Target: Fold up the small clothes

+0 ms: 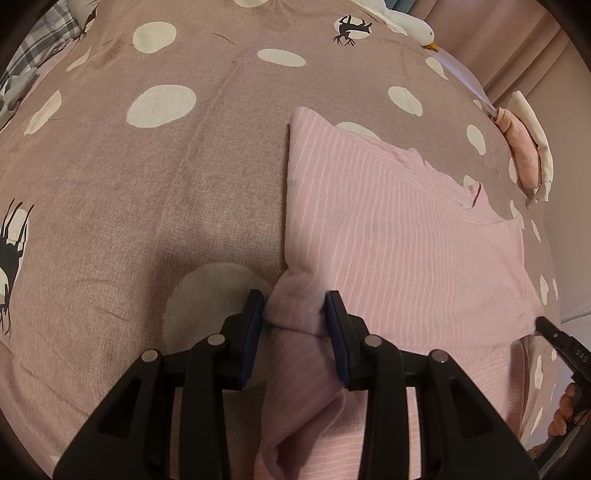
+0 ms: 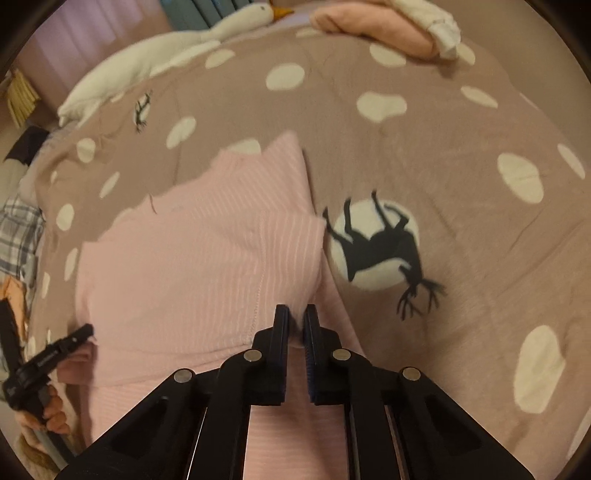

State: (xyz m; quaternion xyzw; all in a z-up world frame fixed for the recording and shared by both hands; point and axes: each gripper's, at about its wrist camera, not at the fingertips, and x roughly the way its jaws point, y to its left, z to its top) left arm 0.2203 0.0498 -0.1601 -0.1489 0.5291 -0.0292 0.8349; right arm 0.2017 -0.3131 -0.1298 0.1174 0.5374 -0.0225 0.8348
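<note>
Down at the bottom centre of the left wrist view, the left gripper [image 1: 294, 314] is standing partly open, its two pads pinching a thick bunched fold at the near left corner of the pink striped garment [image 1: 399, 236]. The cloth is bulging up between the jaws and trailing back under them toward the bottom edge.

In the right wrist view the right gripper [image 2: 296, 325] is sitting at bottom centre too, its jaws drawn almost together on a thin edge of the same pink striped garment [image 2: 199, 258] at its near right corner (only a sliver of cloth is showing in the narrow gap).

So there are two grippers, each gripping one near corner of a single garment, which is spreading away from them toward mid-frame, partly folded with one layer lying over another.

It is lying on a brown bedspread [image 1: 147, 206] with cream spots and black deer prints.

Farther off, at the upper right of the left view, two folded pieces are lying side by side, a peach one [image 1: 521, 147] and a cream one [image 1: 535, 129].

At the top, a white plush goose [image 1: 410, 26] is lying along the far edge.
</note>
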